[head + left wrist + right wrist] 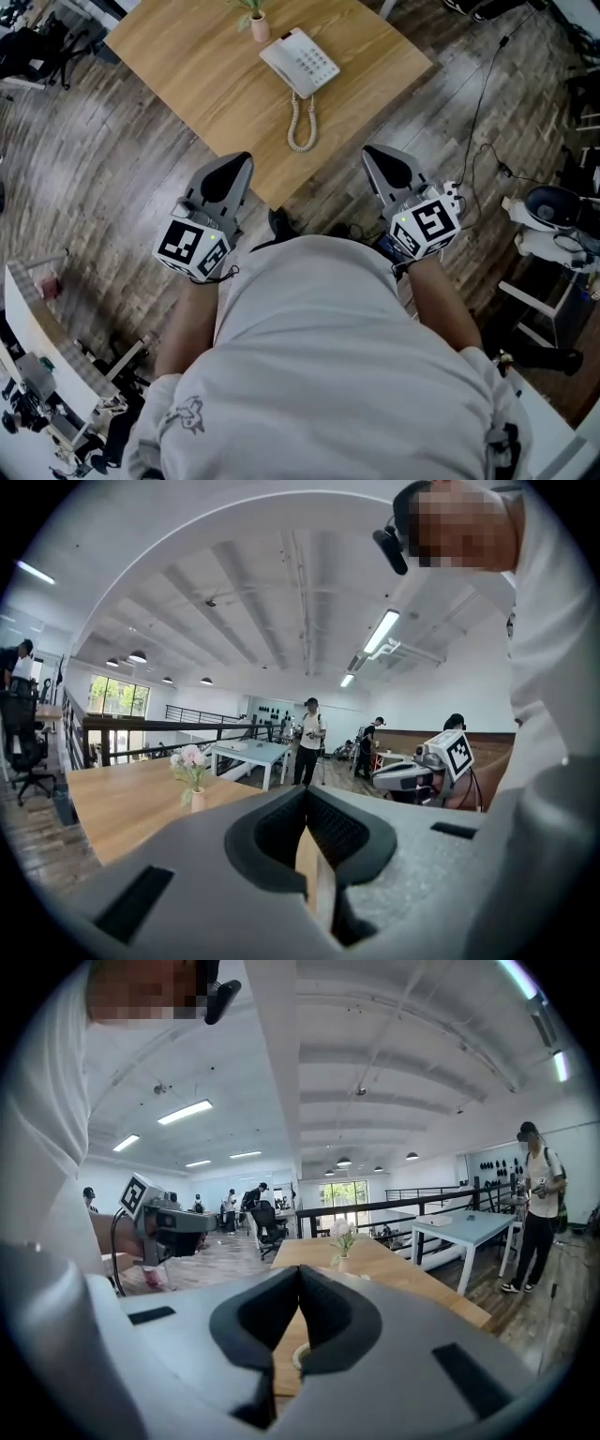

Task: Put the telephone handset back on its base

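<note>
The white corded telephone (305,58) sits on the light wooden table (187,66), its handset (281,73) lying on the base, its coiled cord (302,122) trailing toward the person. Nearer than the telephone, past the table's corner, the grey left gripper (244,161) and grey right gripper (368,152) hover with jaws pressed together, empty

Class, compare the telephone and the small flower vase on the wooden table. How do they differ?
The telephone is white, broad and lies flat; the vase is pink, narrow and stands upright. The telephone trails a coiled cord; the vase holds flowers. Both sit close together on the table.
</note>
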The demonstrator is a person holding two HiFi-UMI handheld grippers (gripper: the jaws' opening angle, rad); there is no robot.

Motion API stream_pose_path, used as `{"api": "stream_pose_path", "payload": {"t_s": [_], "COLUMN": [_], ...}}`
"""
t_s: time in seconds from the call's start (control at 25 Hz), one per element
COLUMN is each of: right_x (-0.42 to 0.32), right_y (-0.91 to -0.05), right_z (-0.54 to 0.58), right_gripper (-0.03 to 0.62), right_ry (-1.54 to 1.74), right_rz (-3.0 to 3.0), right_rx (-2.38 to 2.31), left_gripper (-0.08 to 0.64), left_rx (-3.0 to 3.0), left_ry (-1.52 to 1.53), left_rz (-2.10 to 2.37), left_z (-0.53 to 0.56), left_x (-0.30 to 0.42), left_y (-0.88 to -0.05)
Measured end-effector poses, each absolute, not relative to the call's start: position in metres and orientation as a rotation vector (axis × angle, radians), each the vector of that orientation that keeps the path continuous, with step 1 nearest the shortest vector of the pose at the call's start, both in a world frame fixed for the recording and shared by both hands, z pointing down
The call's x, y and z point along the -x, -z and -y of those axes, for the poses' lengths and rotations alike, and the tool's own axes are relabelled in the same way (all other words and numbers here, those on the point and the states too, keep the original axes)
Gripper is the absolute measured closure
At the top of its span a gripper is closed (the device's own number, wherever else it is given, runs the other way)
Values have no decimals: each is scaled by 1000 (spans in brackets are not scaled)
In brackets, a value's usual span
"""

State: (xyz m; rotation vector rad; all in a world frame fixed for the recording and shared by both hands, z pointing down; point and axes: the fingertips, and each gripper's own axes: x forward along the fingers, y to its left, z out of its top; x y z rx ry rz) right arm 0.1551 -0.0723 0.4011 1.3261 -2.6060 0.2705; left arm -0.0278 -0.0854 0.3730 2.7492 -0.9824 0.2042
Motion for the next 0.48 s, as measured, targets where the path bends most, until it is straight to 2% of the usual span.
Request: {"api": "stream_pose_path", "payload": {"t_s": [0.48], "right_x": [-239], "right_y": [-400], "right_z": [-4], "right_gripper": [586], "right_ry": [-265], "right_rz": [2710], "right_rx": [-1170], "left_gripper": [554], "left_rx": [-2718], "left_ry": [-249], "left_rz": [1122], "left_z": [2], "left_x": [-58], "left_y": [-367]}}
